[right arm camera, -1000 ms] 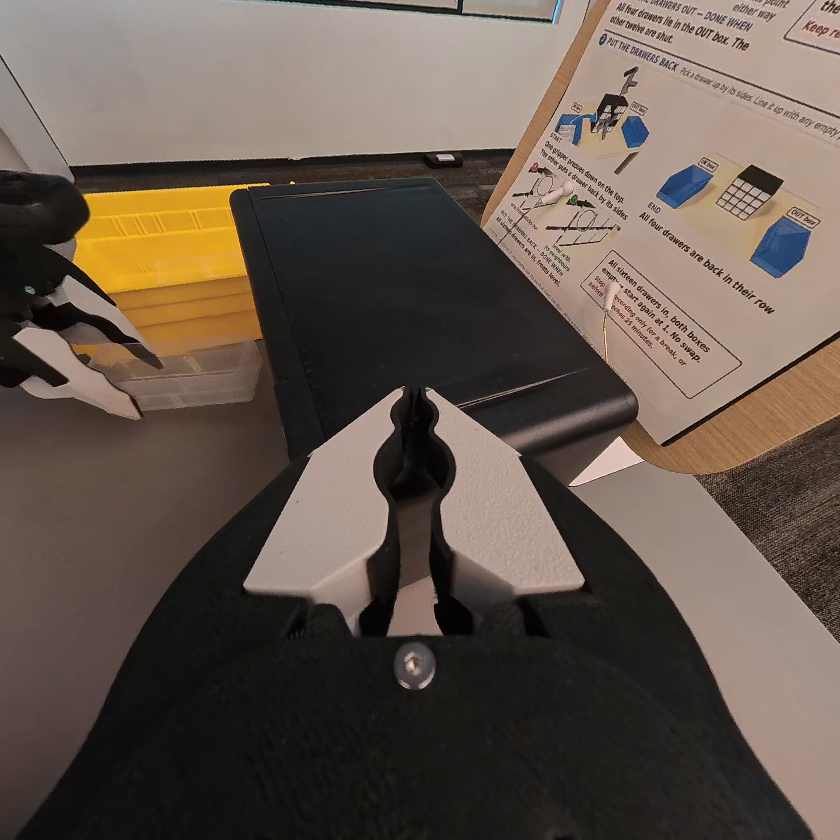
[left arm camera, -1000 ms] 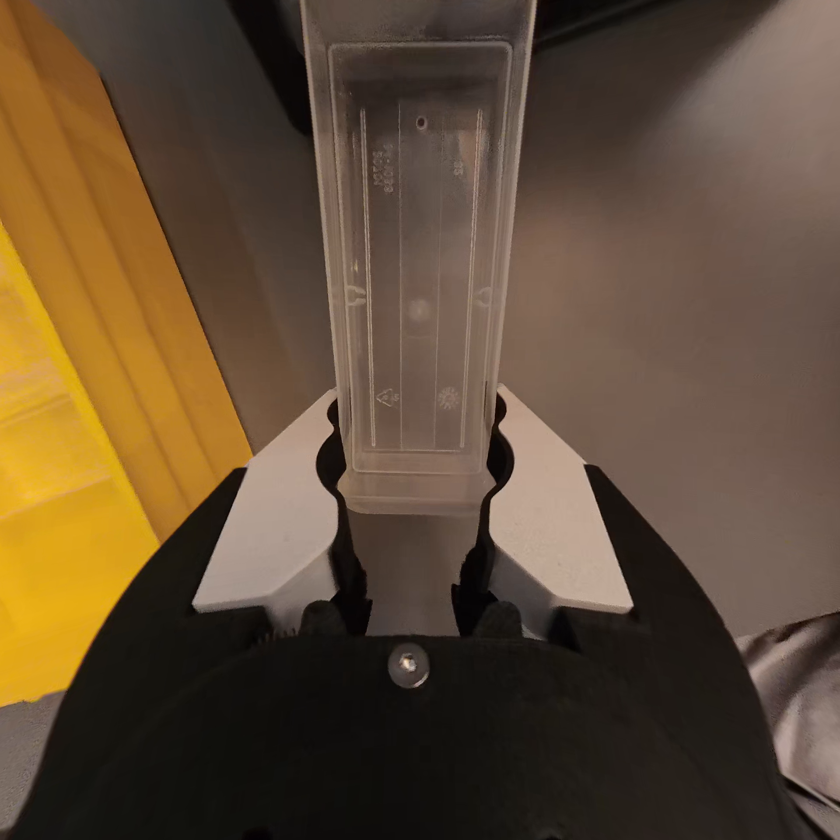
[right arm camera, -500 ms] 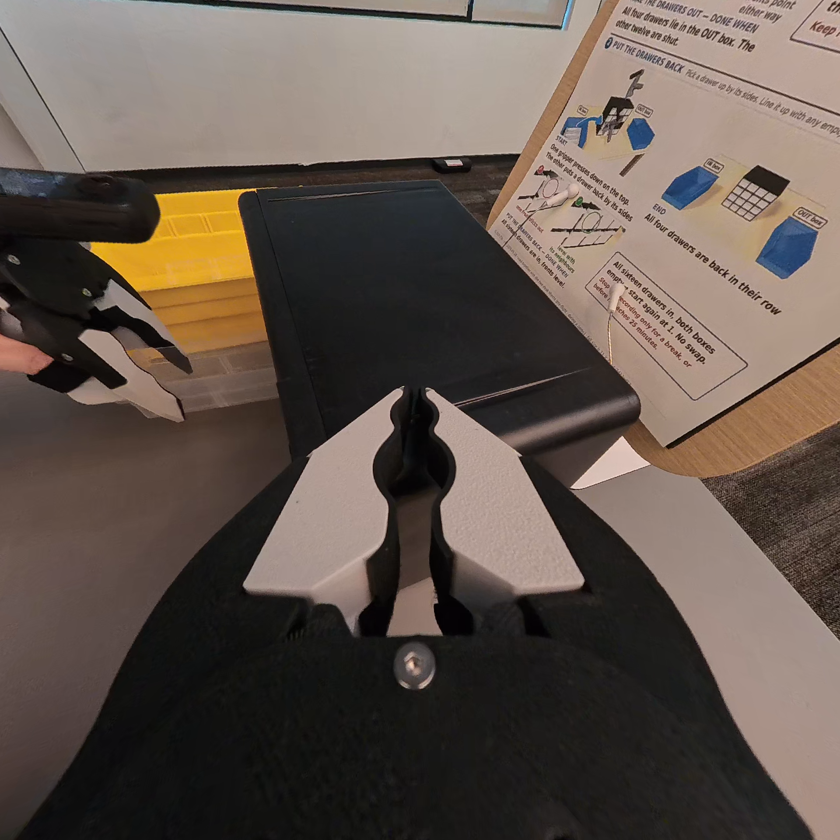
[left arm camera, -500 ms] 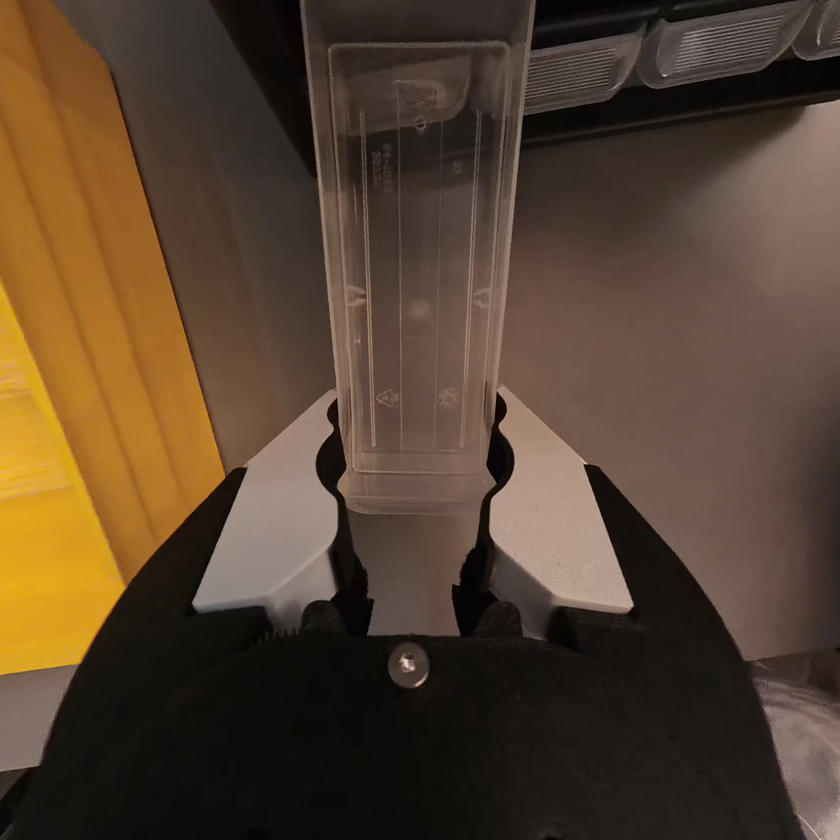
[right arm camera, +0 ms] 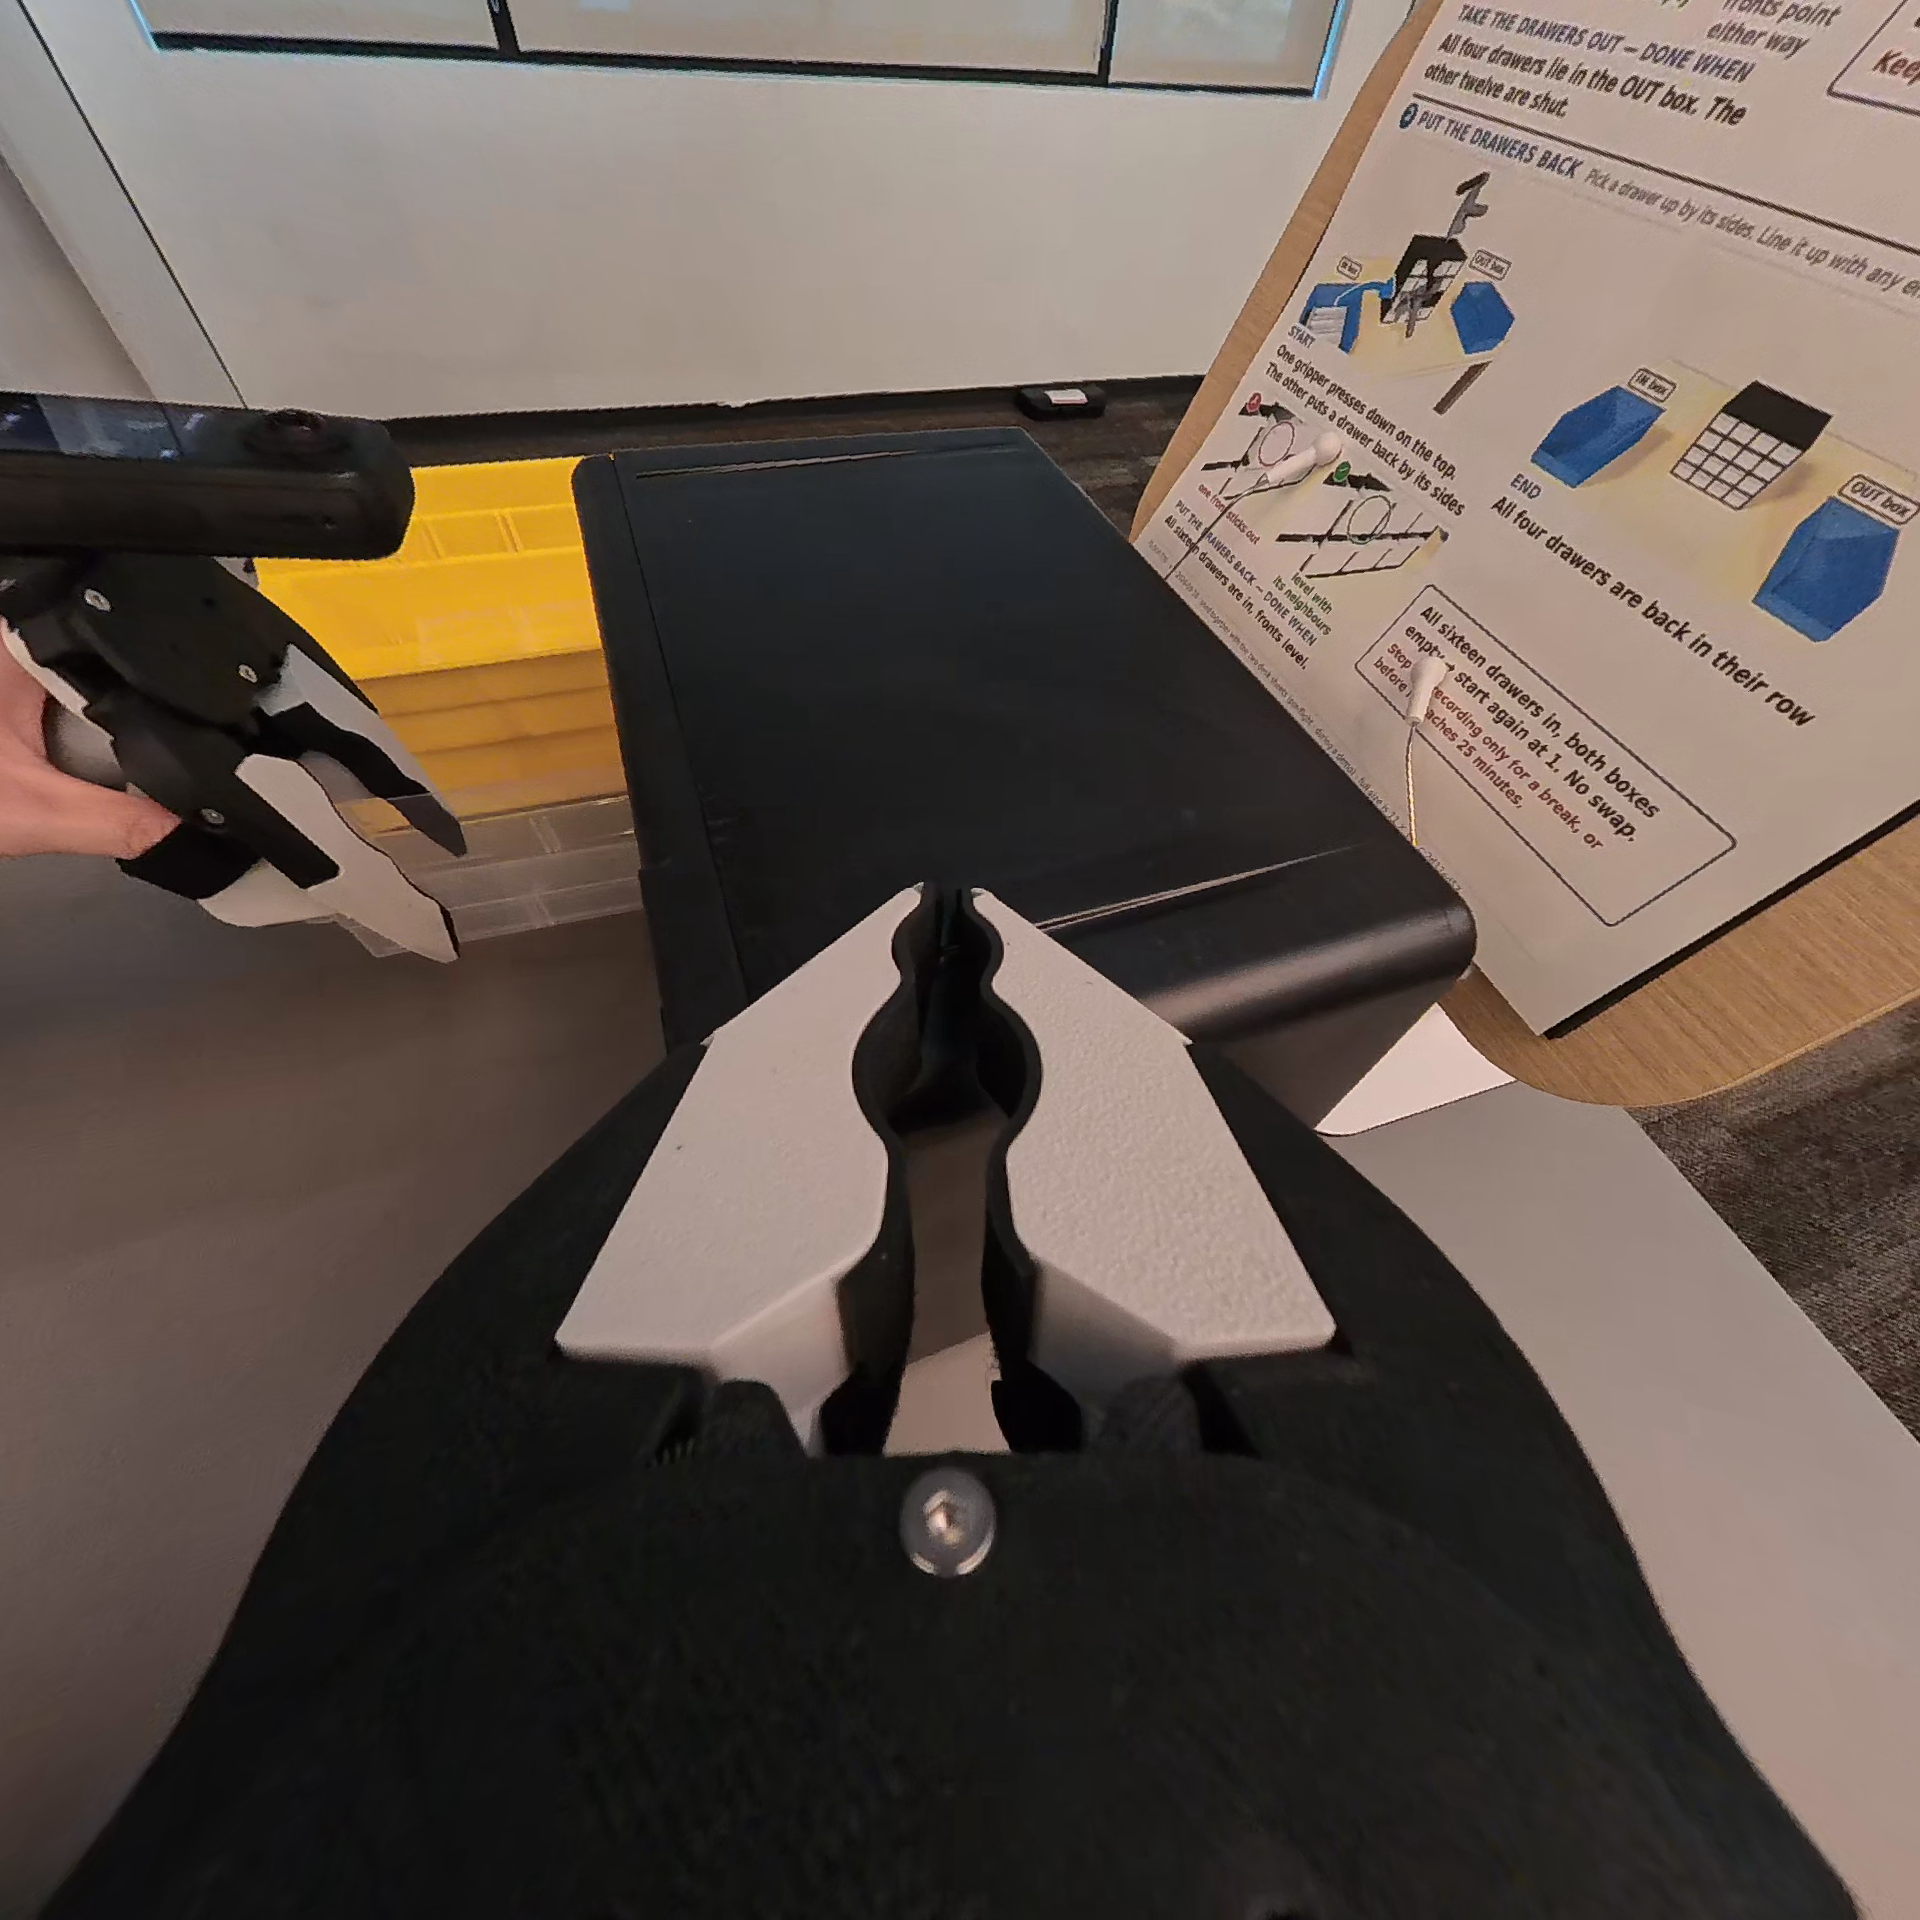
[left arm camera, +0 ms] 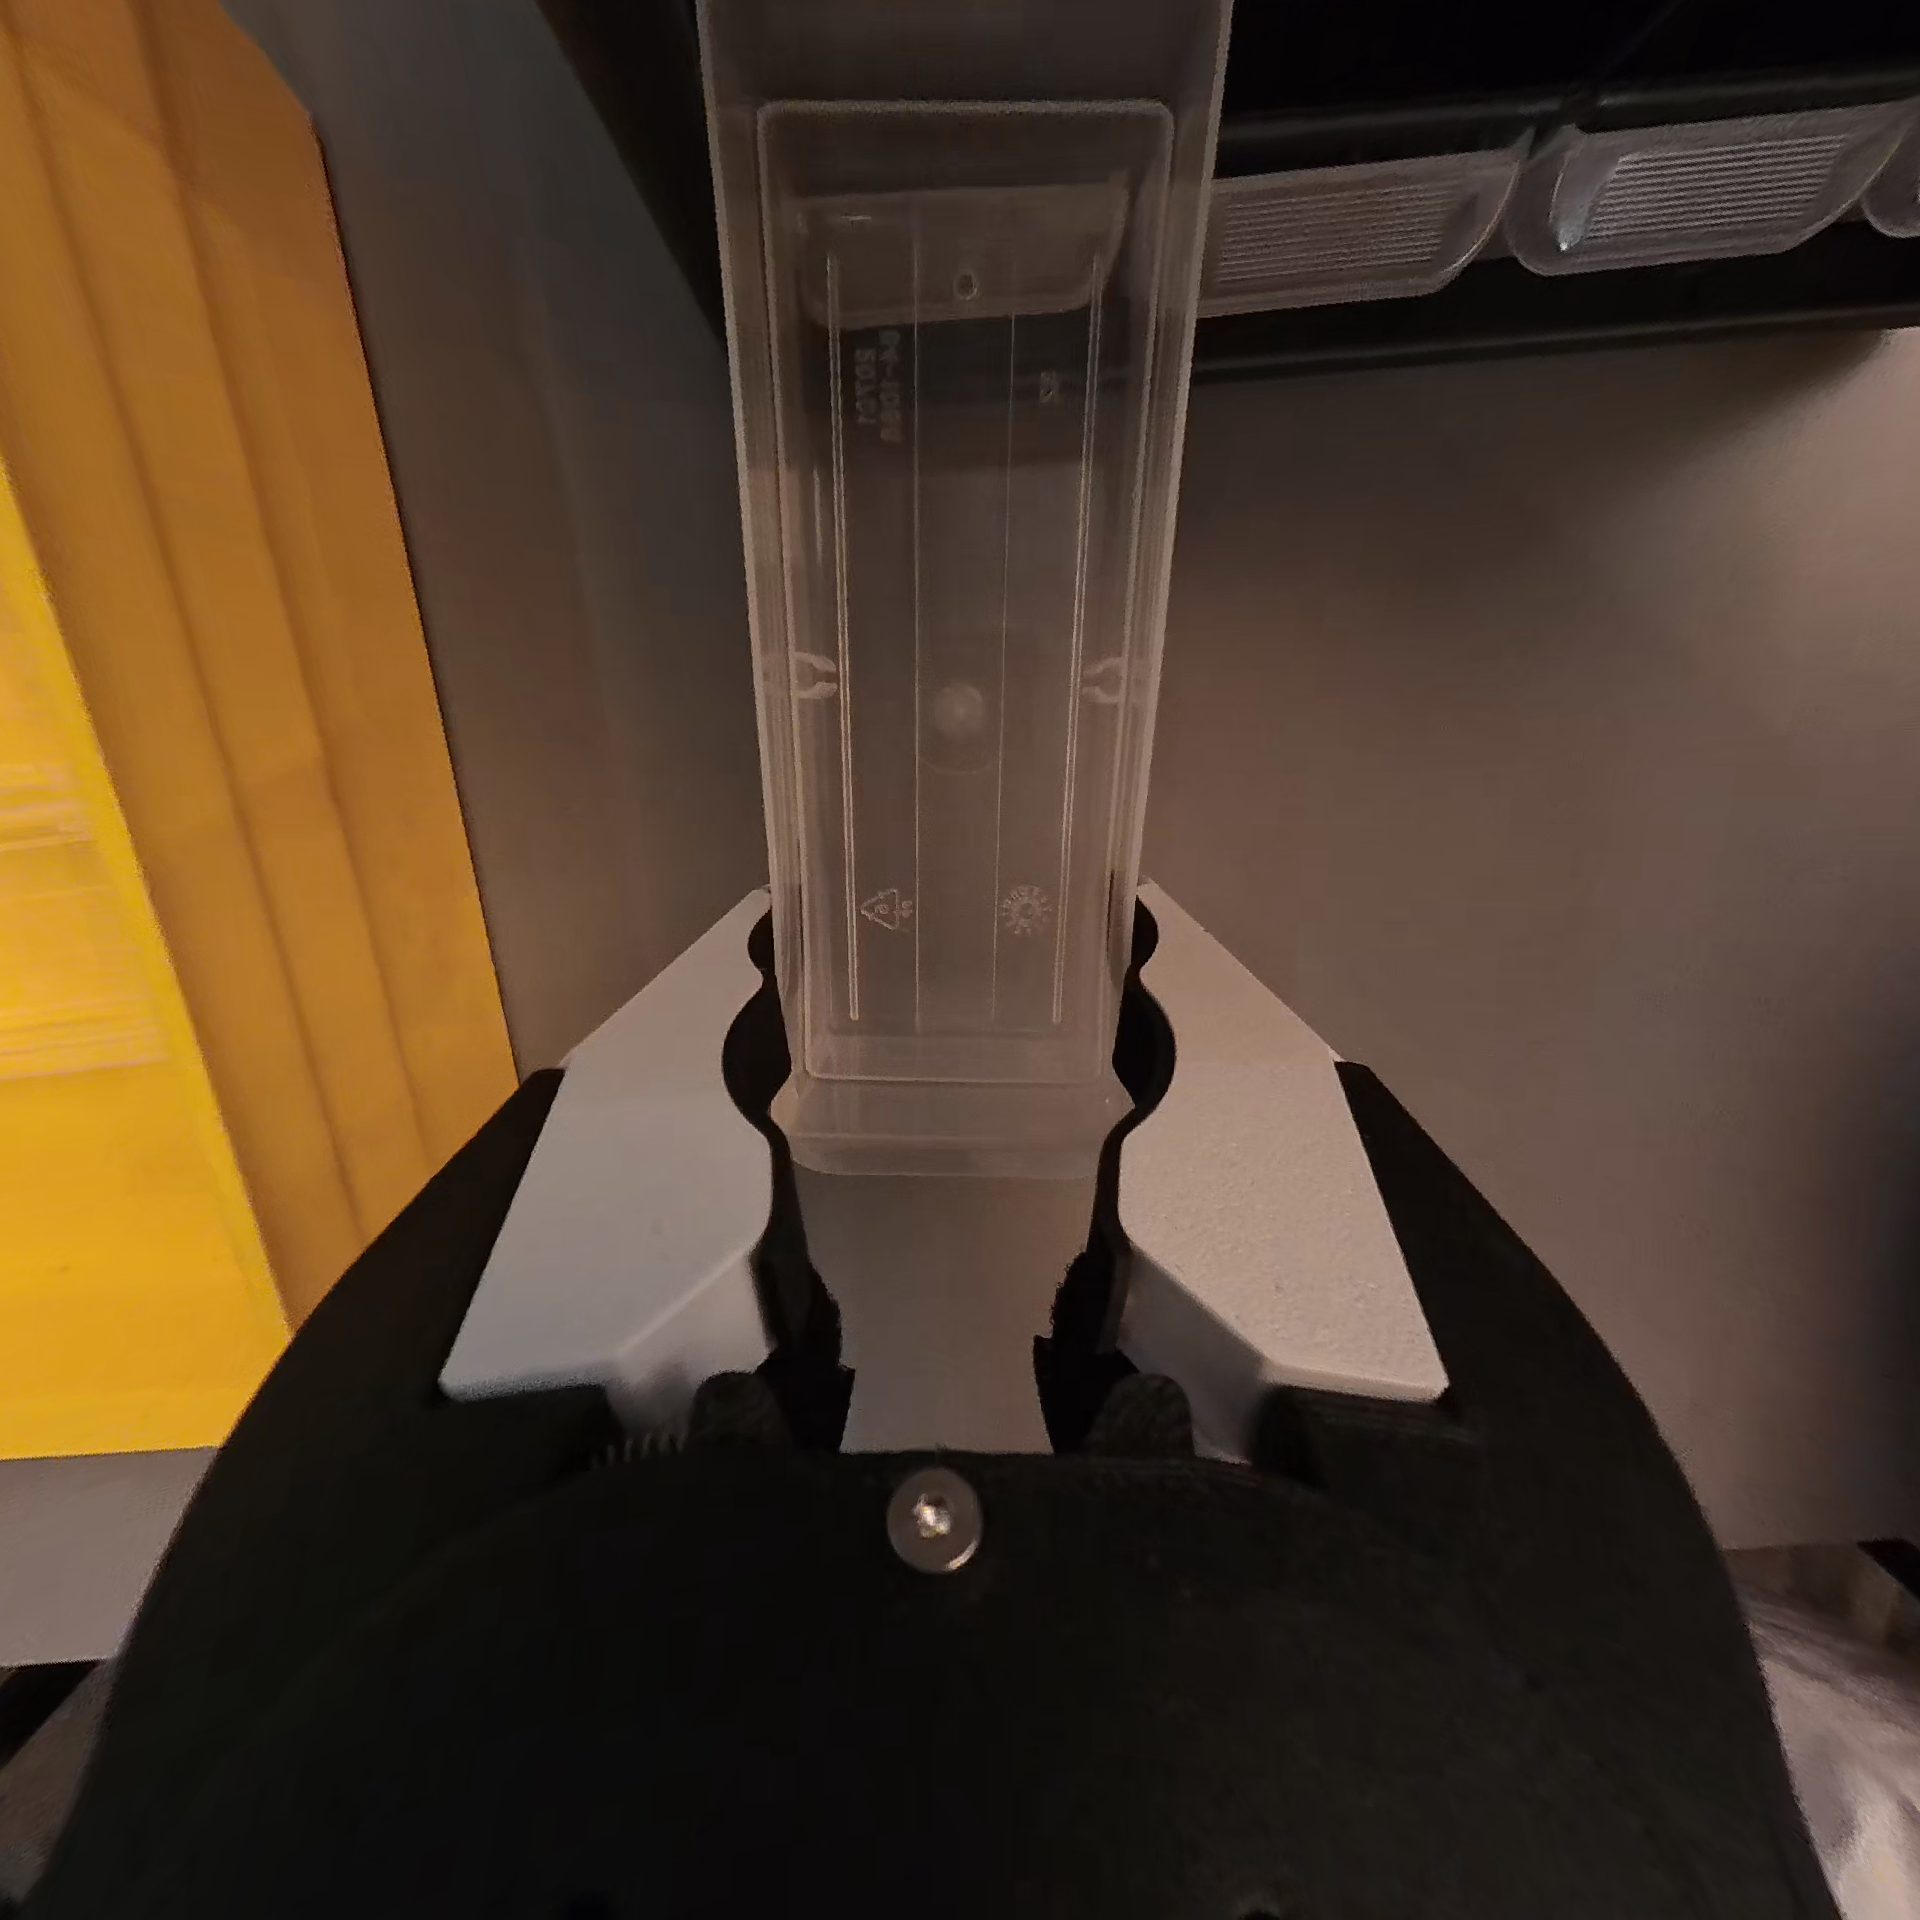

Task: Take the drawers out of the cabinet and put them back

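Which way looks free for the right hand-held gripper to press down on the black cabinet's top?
Probably from straight ahead: the right hand-held gripper is shut and empty, and the cabinet top ahead of it is bare. The left hand-held gripper and its clear drawer stay off to the side.

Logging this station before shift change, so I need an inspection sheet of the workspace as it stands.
Surface: grey table, bare in front.
Job's things: clear drawer held lengthwise, pointing at black cabinet; other drawers seated in it.
Clutter: yellow bin left of cabinet.
Grippers: left gripper shut on drawer's sides; right gripper shut, empty, above cabinet top.
Cables: thin cord hanging on instruction board.
Surroundings: white wall, carpet.
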